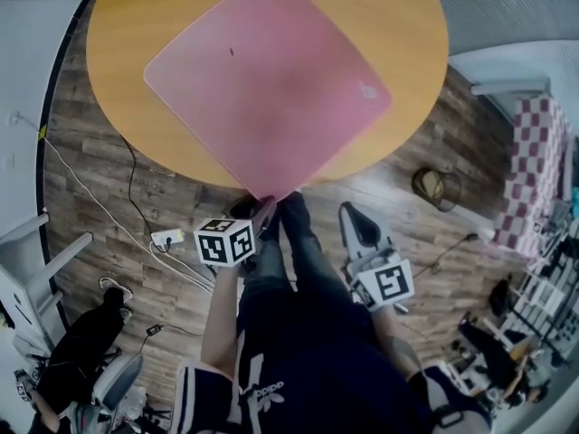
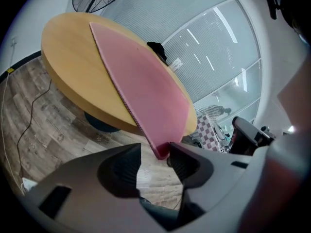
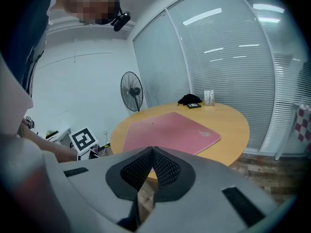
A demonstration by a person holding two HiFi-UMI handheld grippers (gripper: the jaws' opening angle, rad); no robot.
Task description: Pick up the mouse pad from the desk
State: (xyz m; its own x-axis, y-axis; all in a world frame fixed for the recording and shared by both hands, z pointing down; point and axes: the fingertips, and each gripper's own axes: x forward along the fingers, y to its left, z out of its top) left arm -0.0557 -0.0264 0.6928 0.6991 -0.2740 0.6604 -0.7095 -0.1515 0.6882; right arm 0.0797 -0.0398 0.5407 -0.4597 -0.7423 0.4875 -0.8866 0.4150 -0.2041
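Unclear around the table [image 1: 118,25]
Its far rim is cut off in the head view — dark things [image 3: 190,100] on its far side are too small to identify.

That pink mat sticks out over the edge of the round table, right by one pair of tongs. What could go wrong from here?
1. The left tongs stand open with only the overhanging corner tip of the mouse pad at their ends; closing on so little, they might lose it.
2. The right tongs are shut and off the pad, so the wide pad would likely hang and sag from one corner.
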